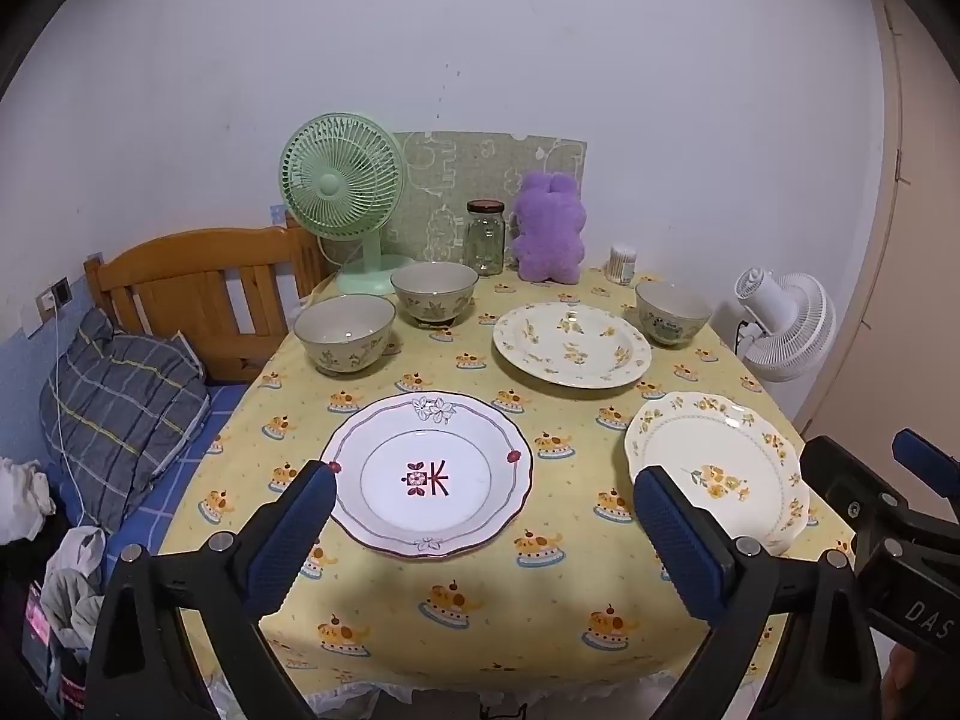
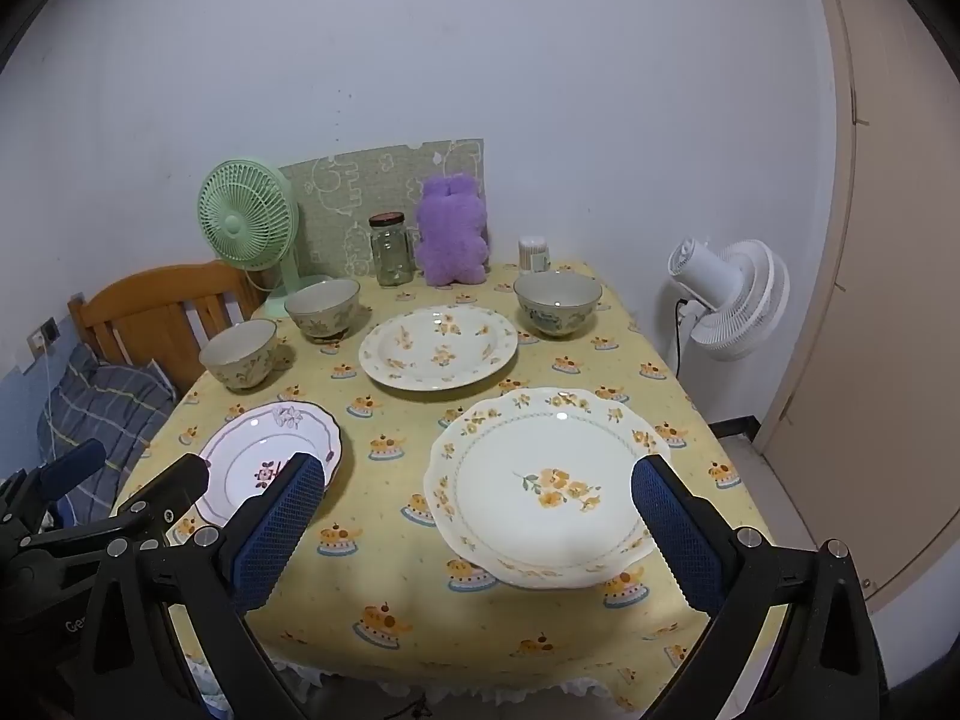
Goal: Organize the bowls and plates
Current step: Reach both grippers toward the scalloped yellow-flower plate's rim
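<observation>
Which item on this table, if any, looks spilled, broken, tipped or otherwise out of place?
Nothing stands out. The three plates lie flat and the three bowls stand upright, all apart on the yellow tablecloth; no spill or chip shows.

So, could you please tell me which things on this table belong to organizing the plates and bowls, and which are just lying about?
For the job:
- white plate with red motif
- near yellow-flower plate
- far yellow-flower plate
- left bowl
- middle bowl
- right bowl

Just lying about:
- green fan
- glass jar
- purple plush toy
- small white container
- white fan
</observation>
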Demonstrator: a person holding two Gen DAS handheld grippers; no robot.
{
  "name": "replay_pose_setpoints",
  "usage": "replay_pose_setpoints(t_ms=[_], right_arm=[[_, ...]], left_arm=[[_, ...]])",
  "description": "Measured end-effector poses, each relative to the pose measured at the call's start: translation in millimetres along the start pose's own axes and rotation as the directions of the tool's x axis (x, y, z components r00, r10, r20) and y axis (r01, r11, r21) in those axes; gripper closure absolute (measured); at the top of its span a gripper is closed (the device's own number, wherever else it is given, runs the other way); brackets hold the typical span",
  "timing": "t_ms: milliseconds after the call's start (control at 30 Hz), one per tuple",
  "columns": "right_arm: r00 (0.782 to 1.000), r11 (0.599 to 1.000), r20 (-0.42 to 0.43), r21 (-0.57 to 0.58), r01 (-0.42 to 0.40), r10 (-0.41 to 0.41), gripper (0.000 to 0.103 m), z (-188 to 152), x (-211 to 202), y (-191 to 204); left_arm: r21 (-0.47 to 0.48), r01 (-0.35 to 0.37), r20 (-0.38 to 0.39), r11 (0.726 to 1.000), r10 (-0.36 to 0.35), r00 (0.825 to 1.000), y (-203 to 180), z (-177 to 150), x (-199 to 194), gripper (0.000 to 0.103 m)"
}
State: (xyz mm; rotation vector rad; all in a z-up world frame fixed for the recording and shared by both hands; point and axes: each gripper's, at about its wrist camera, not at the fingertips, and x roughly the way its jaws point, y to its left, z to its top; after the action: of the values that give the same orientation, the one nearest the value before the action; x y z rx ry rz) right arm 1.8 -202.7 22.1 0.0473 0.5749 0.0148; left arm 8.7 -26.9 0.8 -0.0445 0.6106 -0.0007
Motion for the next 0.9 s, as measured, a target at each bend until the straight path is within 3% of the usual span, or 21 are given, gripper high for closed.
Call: replay_pose_setpoints(t_ms=[900], right_arm=[[1.0,1.0,0.005,0.003,0.01,-0.01,0.0,-2.2,-1.0,-1.5]], left_arm=[[0.004,0.003,0.007,1.0,-0.003,1.0,1.7,2.0,-1.3,0.004]])
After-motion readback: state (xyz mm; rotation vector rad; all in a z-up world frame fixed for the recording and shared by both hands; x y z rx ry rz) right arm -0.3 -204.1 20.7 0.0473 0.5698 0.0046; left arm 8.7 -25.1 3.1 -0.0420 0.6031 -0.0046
